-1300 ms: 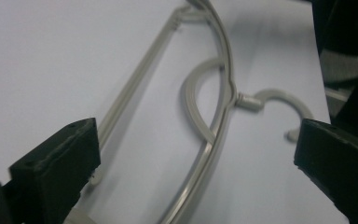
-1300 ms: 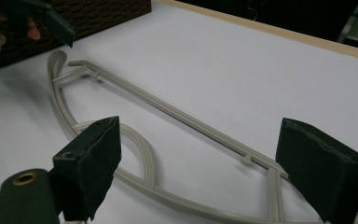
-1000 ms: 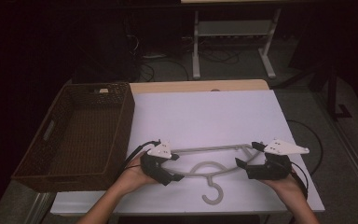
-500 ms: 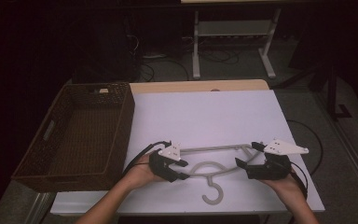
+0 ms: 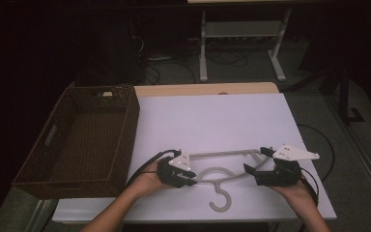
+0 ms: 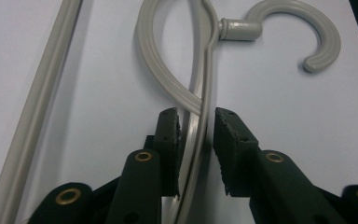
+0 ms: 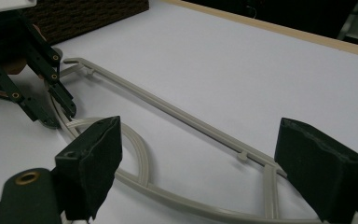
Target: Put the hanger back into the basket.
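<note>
Wicker basket [image 5: 77, 140] sits left on my desk [image 5: 212, 116]. My left gripper [image 6: 196, 128] has its jaws slightly parted around the grey hanger [image 5: 221, 174] arm, lying flat near me. My right gripper [image 7: 200, 168] gapes wide over its other end.

White-topped table [image 5: 212, 121] carries grey plastic hanger [image 5: 222, 166] at 6 o'clock and brown wicker basket [image 5: 58, 145] at 9 o'clock.

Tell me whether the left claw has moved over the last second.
Yes. The left claw slid rightward along the hanger, away from the wicker basket at the table's left, toward the hook. Its jaws now straddle the hanger's arm.
</note>
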